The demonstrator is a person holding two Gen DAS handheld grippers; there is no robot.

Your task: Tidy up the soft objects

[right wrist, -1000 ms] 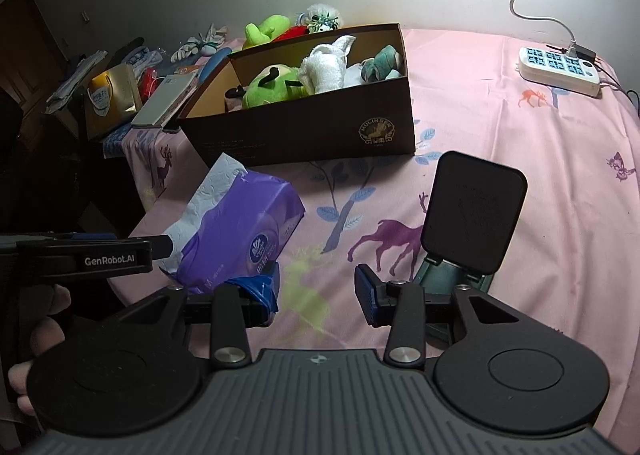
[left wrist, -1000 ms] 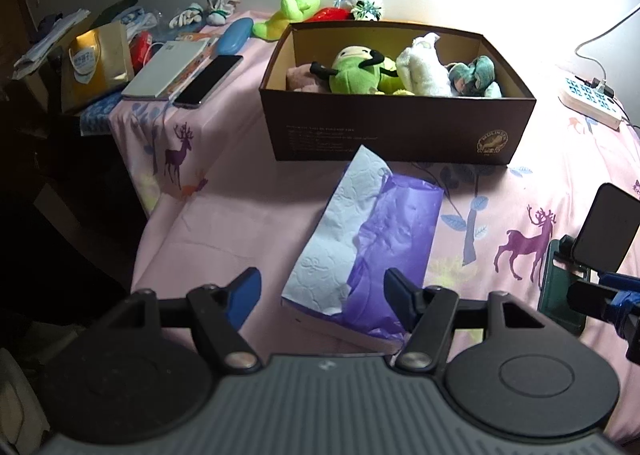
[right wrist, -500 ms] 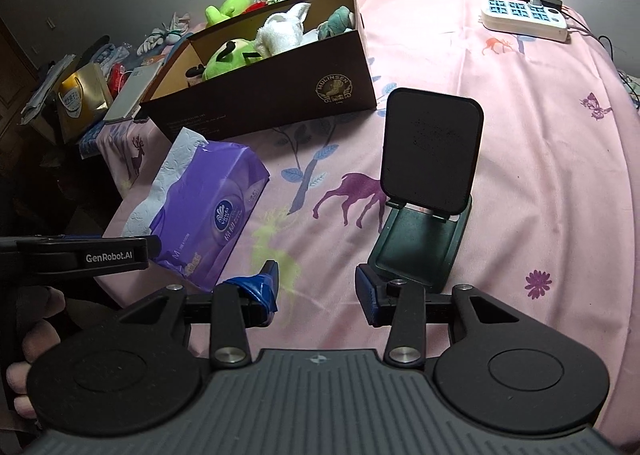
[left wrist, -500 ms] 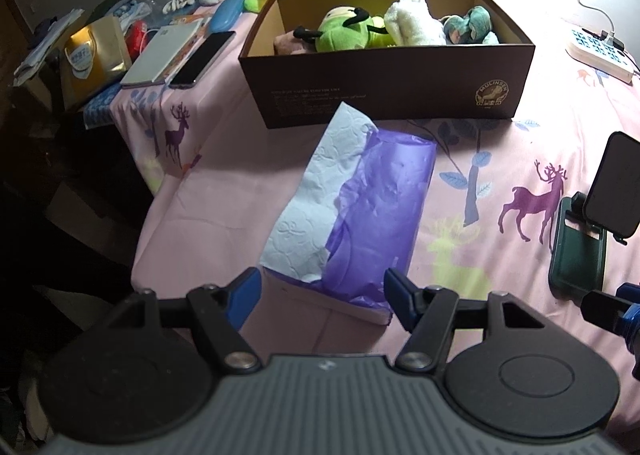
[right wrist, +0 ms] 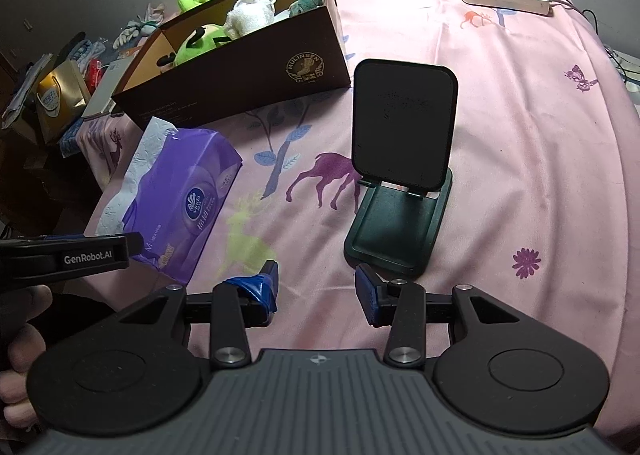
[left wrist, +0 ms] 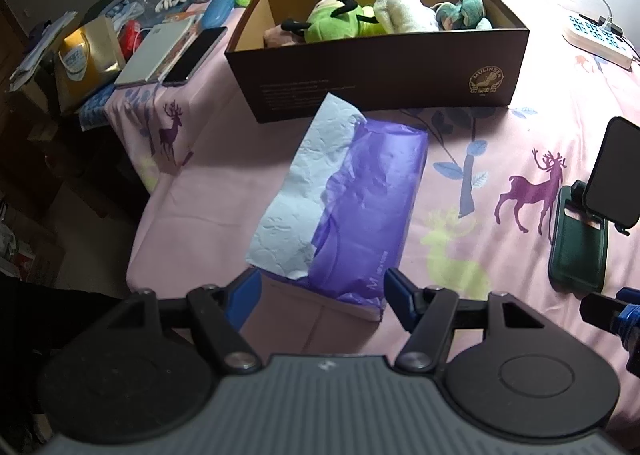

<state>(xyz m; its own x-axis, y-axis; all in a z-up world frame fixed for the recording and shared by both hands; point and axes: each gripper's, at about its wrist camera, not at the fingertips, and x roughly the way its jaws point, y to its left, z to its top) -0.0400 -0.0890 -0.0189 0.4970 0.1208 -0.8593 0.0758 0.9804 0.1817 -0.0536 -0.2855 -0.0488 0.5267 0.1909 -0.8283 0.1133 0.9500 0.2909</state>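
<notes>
The purple tissue pack (left wrist: 352, 211) is seen at the centre of the left wrist frame, lying on the pink deer-print worktop (left wrist: 500, 159), its long axis running from the bottom centre up toward the brown box (left wrist: 380, 75) of plush toys (left wrist: 340, 21). Its near end lies just ahead of the left claw (left wrist: 320, 291), which is held wide open, gripping nothing. The right claw (right wrist: 316, 291), also open and empty, is seen lower centre, farther off beside the phone stand (right wrist: 400, 175).
</notes>
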